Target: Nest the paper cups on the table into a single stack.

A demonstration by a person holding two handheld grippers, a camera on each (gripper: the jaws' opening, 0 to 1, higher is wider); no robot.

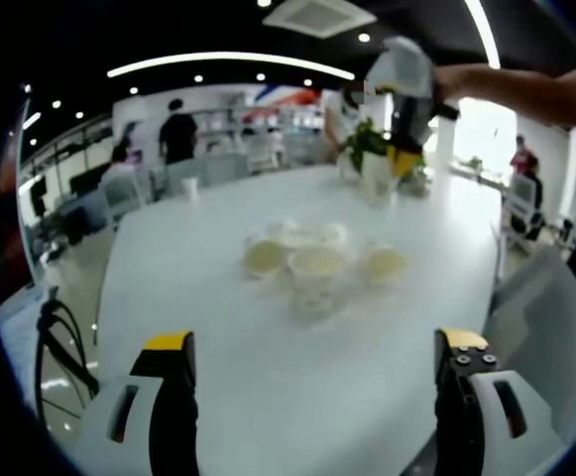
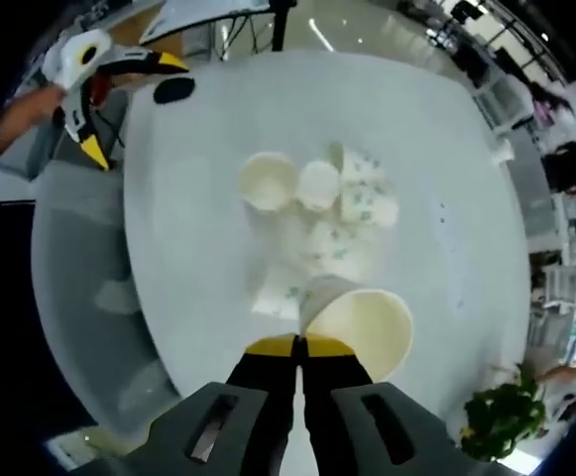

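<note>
Several white paper cups with green print point(image 2: 319, 183) stand or lie bunched in the middle of the white table point(image 2: 188, 248); the same cluster point(image 1: 317, 266) lies ahead in the left gripper view. My right gripper point(image 2: 299, 345) looks down from above them, jaws pressed together on the wall of one paper cup point(image 2: 367, 327), whose mouth faces the camera. In the left gripper view that right gripper point(image 1: 403, 159) hangs high over the far side of the table. My left gripper point(image 1: 315, 345) is open near the table edge, nothing between its jaws, well short of the cups; it also appears as point(image 2: 131, 105).
A potted green plant point(image 1: 367, 144) stands on the far part of the table, also seen as point(image 2: 501, 416). Grey chairs point(image 2: 79, 258) ring the table edge. People stand and sit at desks point(image 1: 178, 134) in the background.
</note>
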